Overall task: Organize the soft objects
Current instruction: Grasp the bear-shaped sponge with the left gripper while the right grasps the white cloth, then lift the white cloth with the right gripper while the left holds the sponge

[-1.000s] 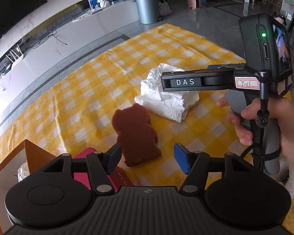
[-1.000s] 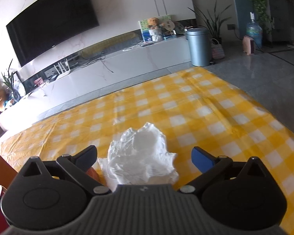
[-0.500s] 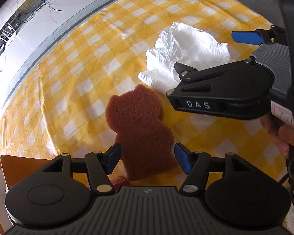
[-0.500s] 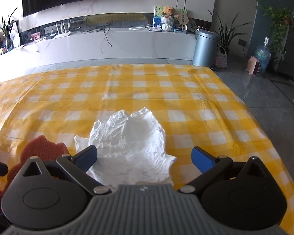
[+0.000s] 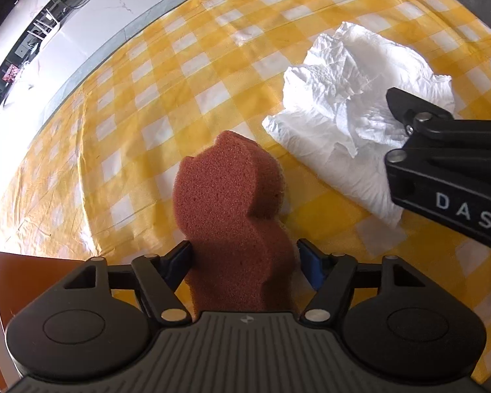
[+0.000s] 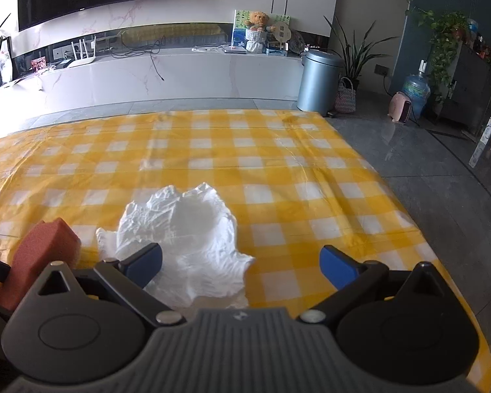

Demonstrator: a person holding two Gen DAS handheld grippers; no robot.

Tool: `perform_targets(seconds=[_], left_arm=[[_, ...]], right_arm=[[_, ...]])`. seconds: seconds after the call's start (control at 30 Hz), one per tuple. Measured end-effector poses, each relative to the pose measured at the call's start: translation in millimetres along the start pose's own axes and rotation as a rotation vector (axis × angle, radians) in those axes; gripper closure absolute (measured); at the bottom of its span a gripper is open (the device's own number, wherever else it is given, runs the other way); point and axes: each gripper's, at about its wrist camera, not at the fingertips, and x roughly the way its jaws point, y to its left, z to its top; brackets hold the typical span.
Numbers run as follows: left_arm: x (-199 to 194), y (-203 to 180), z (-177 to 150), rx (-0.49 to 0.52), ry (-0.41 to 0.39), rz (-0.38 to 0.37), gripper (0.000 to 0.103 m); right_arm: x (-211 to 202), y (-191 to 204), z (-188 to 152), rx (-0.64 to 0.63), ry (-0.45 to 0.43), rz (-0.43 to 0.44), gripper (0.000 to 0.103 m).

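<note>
The left gripper [image 5: 244, 262] is down over the brown bear-shaped sponge [image 5: 232, 203], which lies flat on the yellow checked tablecloth [image 5: 140, 104]. Its fingers stand apart on either side of the sponge's lower part; the left pad looks to be at the sponge's edge, while a sliver of cloth shows between the sponge and the blue right pad, so I'd say nothing is squeezed yet. This looks like the reach-and-straddle step of picking the sponge up.

Just beside the sponge, towards the right gripper [image 6: 240, 262], sits a crumpled white tissue [image 6: 186, 235]. That gripper hangs above the near edge of the tissue with its fingers spread wide and nothing between them.

At the near left corner a brown box [image 5: 23, 281] pokes into the left view, and it may be where the soft things go, though I can't see inside it.

The next move, to my eye, calls for closing the left fingers gently on the sponge, since it will give under pressure, and then lifting straight up so it doesn't drag the tissue along
</note>
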Motion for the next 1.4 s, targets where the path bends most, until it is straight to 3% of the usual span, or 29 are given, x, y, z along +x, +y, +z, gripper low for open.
perform_targets(seconds=[0.2,0.37,0.47,0.7,0.8,0.9,1.0,1.1,1.27,1.4], left_arm=[[-8.9,2.3,-8.9,0.021,-0.053,-0.025,0.036],[-28.7,3.6,-18.3,0.001,-0.114,-0.108,0.043],[-50.2,2.9,-30.6,-0.007,-0.162,-0.16,0.059],[-95.8,9.9,-71.0,0.006,-0.328,-0.244,0.063],[-117.3,22.7,-95.4,-0.073,-0.447,-0.319,0.063],[-128.5,30.0,-120.6,-0.16,-0.504,-0.406,0.063],[-127.8,29.1,-134.1,-0.211,-0.528,-0.399,0.063],[-121.7,30.2,-140.1,-0.245,-0.52,-0.408,0.063],[-112.9,36.2,-139.5,-0.261,-0.477,-0.418,0.063],[-117.1,41.8,-143.2,-0.27,-0.482,-0.417,0.063]], right_arm=[[-2.4,-11.4,1.3,0.049,0.005,-0.018,0.003],[-4.1,-11.4,3.0,0.067,0.021,-0.011,0.003],[-4.6,-8.7,4.1,0.046,0.018,-0.013,0.003],[0.8,-9.4,2.6,0.043,0.033,-0.05,0.003],[-2.8,-12.5,5.5,0.067,0.035,-0.037,0.003],[-7.9,-14.2,9.5,0.117,0.015,0.022,0.003],[-9.9,-7.5,9.8,0.143,-0.05,0.039,0.003],[-9.2,7.3,7.2,0.063,-0.127,0.042,0.003],[12.9,31.0,2.0,-0.055,-0.057,0.063,0.002],[46.2,44.5,-11.1,-0.088,0.058,0.085,0.002]])
